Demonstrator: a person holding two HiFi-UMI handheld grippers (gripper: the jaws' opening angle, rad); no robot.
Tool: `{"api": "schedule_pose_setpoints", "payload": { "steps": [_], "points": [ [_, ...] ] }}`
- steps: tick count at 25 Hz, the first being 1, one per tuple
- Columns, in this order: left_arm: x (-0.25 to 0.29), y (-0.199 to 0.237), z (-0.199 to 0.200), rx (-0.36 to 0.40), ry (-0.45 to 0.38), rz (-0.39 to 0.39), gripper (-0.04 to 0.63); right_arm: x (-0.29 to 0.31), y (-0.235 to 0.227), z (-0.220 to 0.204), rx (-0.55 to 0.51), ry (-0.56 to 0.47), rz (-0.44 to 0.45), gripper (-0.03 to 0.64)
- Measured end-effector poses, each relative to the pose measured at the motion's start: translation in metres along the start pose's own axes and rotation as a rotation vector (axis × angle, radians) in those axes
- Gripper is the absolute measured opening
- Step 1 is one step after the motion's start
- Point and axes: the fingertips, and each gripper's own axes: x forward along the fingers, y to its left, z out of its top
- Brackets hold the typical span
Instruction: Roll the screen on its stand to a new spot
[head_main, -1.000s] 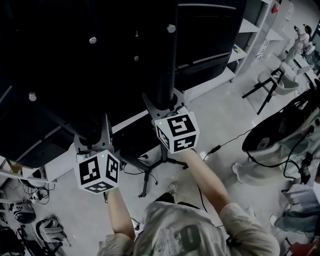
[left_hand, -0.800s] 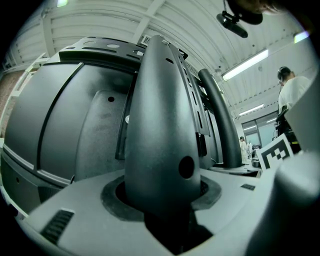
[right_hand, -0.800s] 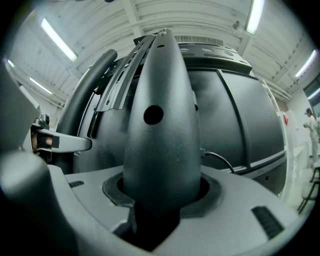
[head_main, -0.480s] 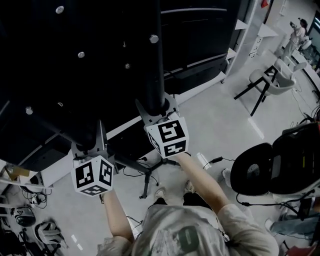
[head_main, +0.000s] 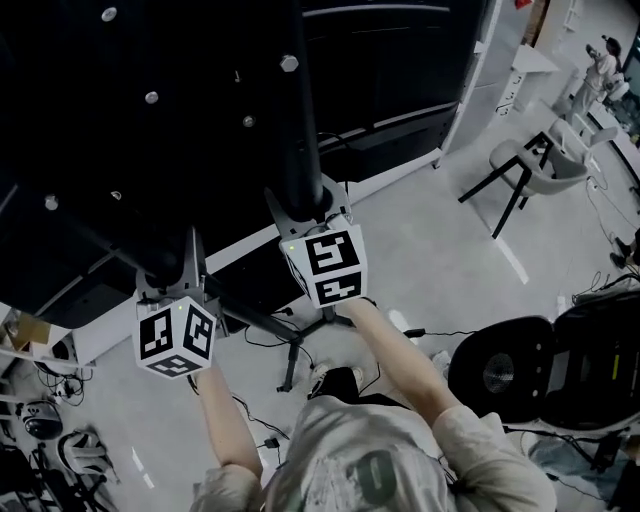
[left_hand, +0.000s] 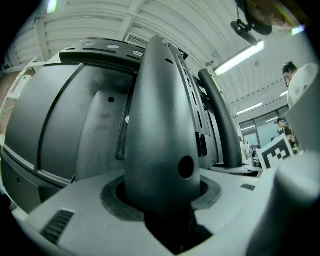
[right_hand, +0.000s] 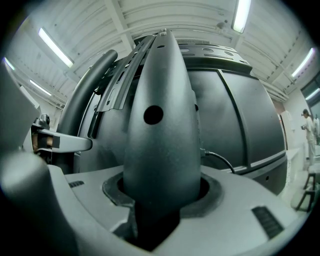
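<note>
The left gripper (head_main: 166, 278) and right gripper (head_main: 305, 216) each clamp a stand upright (left_hand: 160, 125). Loose floor cables (head_main: 436, 332) could snag the stand, tipping the screen (head_main: 100, 120)

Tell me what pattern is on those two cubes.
Left cube and right cube: black square markers on white, clearest in the head view.

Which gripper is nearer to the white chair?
Right. The right gripper clamps a stand post on the side toward the white chair; the left gripper clamps the other post, farther away.

Pale floor (head_main: 450, 250), white chair (head_main: 535, 160) (black legs), ceiling strip lights (right_hand: 241, 15)
</note>
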Motion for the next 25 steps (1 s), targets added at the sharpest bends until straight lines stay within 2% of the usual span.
{"api": "schedule_pose_setpoints", "payload": {
  "steps": [2, 9, 14, 19, 22, 25],
  "points": [
    [0.010, -0.032, 0.000, 0.002, 0.002, 0.001, 0.215, -0.011, -0.032, 0.002, 0.002, -0.003, -0.003, 0.207],
    [0.043, -0.100, -0.007, -0.001, 0.008, 0.005, 0.215, -0.027, -0.107, -0.002, -0.005, -0.002, -0.008, 0.207],
    [0.055, -0.114, -0.011, -0.009, 0.011, 0.004, 0.215, -0.027, -0.123, 0.000, -0.001, -0.006, -0.001, 0.207],
    [0.053, -0.110, -0.007, -0.011, 0.001, -0.003, 0.215, -0.027, -0.119, 0.006, -0.006, -0.020, -0.004, 0.207],
    [0.084, -0.177, -0.015, -0.018, 0.027, -0.002, 0.215, -0.041, -0.190, 0.003, -0.003, -0.007, -0.004, 0.207],
    [0.113, -0.250, -0.013, -0.009, 0.012, -0.007, 0.215, -0.063, -0.266, 0.004, 0.002, -0.012, -0.010, 0.207]
  ]
}}
